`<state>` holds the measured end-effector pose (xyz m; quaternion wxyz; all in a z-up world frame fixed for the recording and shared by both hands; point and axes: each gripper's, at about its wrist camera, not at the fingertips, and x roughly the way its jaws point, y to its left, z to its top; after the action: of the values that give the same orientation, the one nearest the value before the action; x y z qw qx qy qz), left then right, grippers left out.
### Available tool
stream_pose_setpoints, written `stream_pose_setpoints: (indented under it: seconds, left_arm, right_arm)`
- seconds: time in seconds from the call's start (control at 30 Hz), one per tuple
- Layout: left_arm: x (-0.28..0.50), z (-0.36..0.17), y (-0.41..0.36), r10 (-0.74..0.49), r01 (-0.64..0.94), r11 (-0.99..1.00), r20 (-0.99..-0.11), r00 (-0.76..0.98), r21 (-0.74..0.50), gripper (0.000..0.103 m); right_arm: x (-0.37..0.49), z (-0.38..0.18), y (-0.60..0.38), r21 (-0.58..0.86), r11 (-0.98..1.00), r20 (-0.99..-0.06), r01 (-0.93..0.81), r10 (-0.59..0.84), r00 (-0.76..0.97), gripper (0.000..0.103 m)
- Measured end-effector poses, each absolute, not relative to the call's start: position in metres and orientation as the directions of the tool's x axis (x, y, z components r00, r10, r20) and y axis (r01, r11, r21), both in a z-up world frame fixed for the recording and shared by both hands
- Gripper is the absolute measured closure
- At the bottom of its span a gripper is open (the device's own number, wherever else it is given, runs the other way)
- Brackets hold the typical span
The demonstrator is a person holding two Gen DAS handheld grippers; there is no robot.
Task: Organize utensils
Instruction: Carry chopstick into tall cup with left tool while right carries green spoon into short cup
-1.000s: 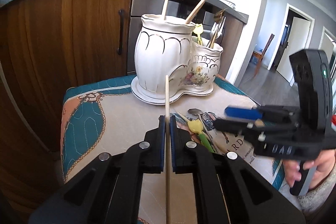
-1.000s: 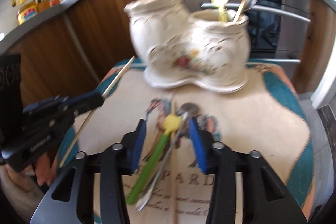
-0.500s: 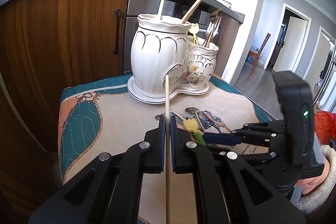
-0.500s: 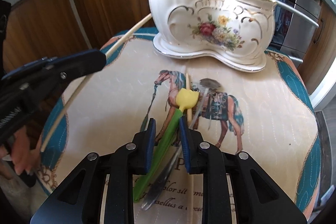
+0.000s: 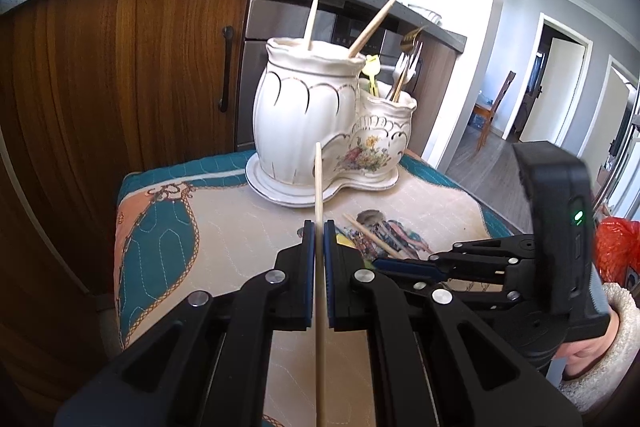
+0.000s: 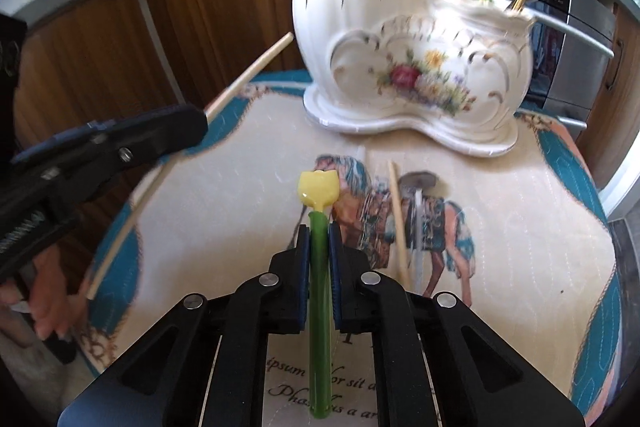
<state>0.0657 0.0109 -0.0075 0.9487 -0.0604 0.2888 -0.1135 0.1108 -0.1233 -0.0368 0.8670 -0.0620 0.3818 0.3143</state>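
Note:
My left gripper [image 5: 319, 227] is shut on a wooden chopstick [image 5: 319, 187] that points at the white ceramic utensil holder [image 5: 304, 123]. The holder's tall pot has two chopsticks in it; its small pot [image 5: 380, 143] has forks and a yellow tulip utensil. In the right wrist view, my right gripper [image 6: 319, 227] has its jaws closing on the green handle [image 6: 320, 307] of a yellow tulip-headed utensil [image 6: 318, 187], and the pads press on it. The left gripper [image 6: 200, 123] and its chopstick [image 6: 256, 71] sit at the left.
A loose chopstick [image 6: 398, 219] and a metal spoon [image 6: 418, 211] lie on the horse-print mat [image 6: 224, 195] just right of the right gripper. Behind the holder are wooden cabinets [image 5: 120, 75] and an oven. The mat's edges drop off on both sides.
The right gripper's jaws have closed in on the green handle, which now sits apart from the spoon and loose chopstick. The left gripper has stayed still with its chopstick.

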Motion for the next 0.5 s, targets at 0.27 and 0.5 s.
stream_pose_setpoints:
  seconds: [0.27, 0.5]
  left_arm:
    - [0.057, 0.007, 0.021, -0.243, 0.165, 0.965, -0.456, 0.856, -0.203, 0.099]
    - [0.049, 0.027, 0.026, -0.214, 0.146, 0.968, -0.375, 0.902, -0.203, 0.099]
  right_arm:
    - [0.106, -0.001, -0.147, 0.206, 0.767, -0.571, -0.607, 0.598, 0.562, 0.093]
    - [0.103, 0.026, -0.18, 0.209, 0.803, -0.459, -0.558, 0.584, 0.669, 0.093]
